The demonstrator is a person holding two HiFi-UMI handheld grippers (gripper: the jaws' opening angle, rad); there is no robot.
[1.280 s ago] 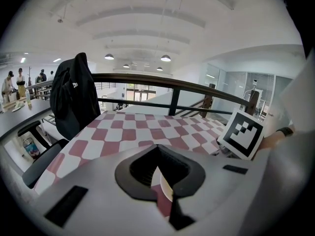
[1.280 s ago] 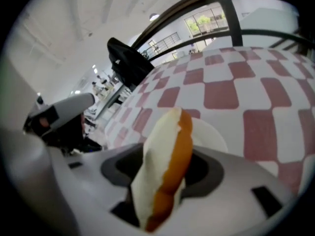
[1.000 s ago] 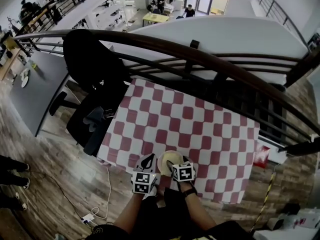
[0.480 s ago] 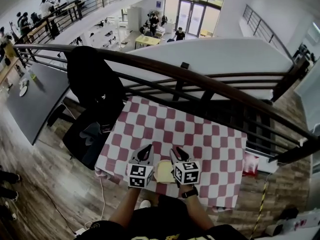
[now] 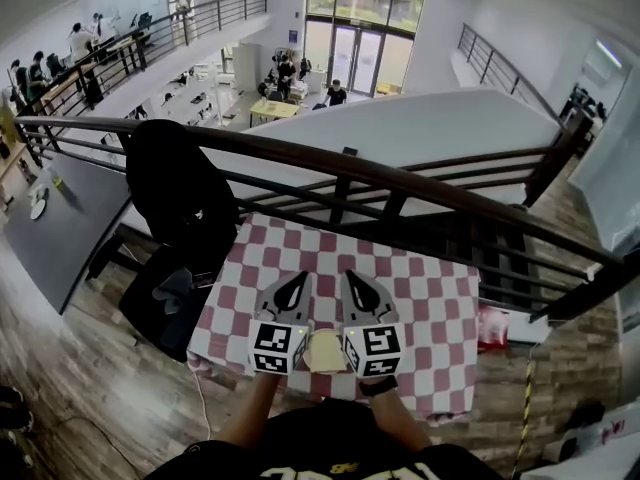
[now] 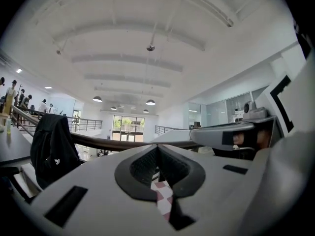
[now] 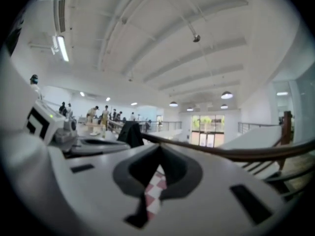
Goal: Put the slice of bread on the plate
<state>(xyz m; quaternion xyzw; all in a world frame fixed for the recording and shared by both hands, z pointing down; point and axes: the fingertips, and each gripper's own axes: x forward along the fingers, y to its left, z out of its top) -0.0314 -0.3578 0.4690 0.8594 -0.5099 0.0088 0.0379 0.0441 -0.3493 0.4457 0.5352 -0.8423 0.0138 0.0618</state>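
My left gripper (image 5: 296,282) and right gripper (image 5: 352,280) are held up side by side over the near edge of the red-and-white checked table (image 5: 420,298). Both point level, away from me. Each is shut with nothing between its jaws. In the left gripper view the fingertips (image 6: 157,146) meet, and only checked cloth shows below them. The right gripper view shows the same closed tips (image 7: 160,147). Between the two marker cubes, low down, I see a pale plate (image 5: 325,351) with a tan slice of bread on it, partly hidden by the cubes.
A dark curved railing (image 5: 400,183) runs along the table's far side, with a drop to a lower floor beyond. A black chair with a jacket (image 5: 180,203) stands left of the table, next to a grey table (image 5: 50,228). A red object (image 5: 490,326) lies on the floor at the right.
Both grippers have risen from beside the plate and swung from pointing down to level. The right gripper's jaws have shut. The plate with the bread stays on the table.
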